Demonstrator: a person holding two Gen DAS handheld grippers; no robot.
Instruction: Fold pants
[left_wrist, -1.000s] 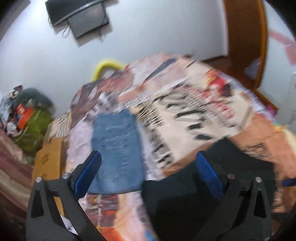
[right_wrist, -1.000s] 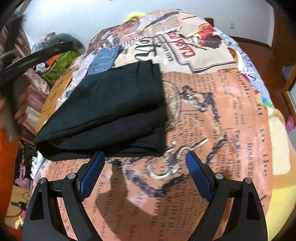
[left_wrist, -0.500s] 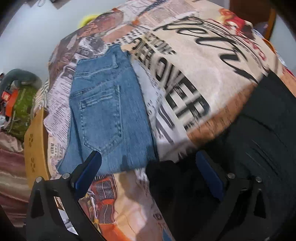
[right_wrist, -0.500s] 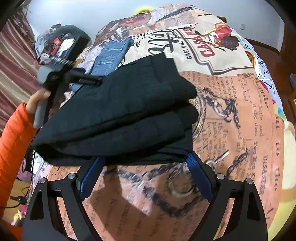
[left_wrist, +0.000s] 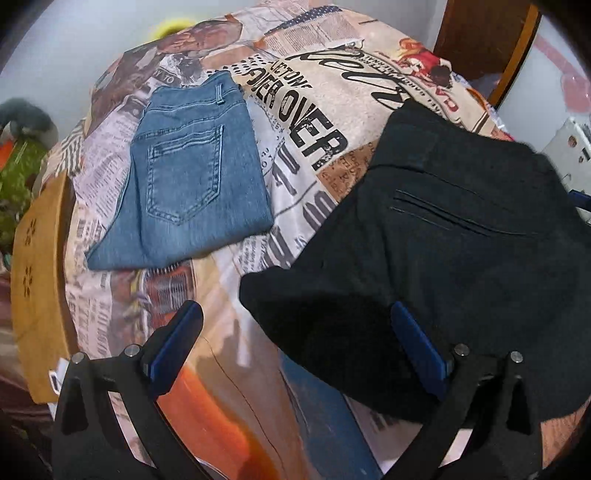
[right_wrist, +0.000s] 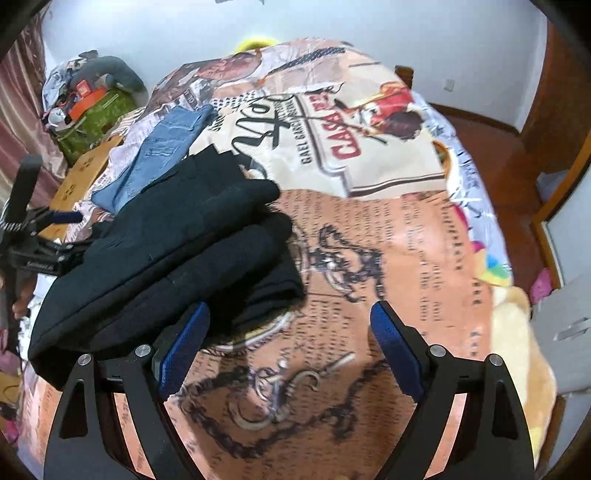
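Observation:
Folded black pants (left_wrist: 443, 236) lie bunched on the printed bedspread (left_wrist: 295, 122); they also show in the right wrist view (right_wrist: 177, 258). Folded blue jeans (left_wrist: 195, 177) lie flat to their left, and appear at the far left in the right wrist view (right_wrist: 162, 155). My left gripper (left_wrist: 295, 343) is open, its right finger at the black pants' near edge. My right gripper (right_wrist: 288, 343) is open, its left finger against the black pants' near edge. The left gripper also shows at the left edge of the right wrist view (right_wrist: 48, 229).
A wooden stool (left_wrist: 37, 288) stands by the bed's left edge. A green bag with clutter (right_wrist: 88, 110) sits by the wall. A wooden door frame (left_wrist: 491, 40) is at the back right. The bedspread (right_wrist: 406, 258) lies bare to the right of the pants.
The left gripper has pulled back and the view has widened, showing more of the black pants. The black pants have shifted and bunched up more toward the jeans.

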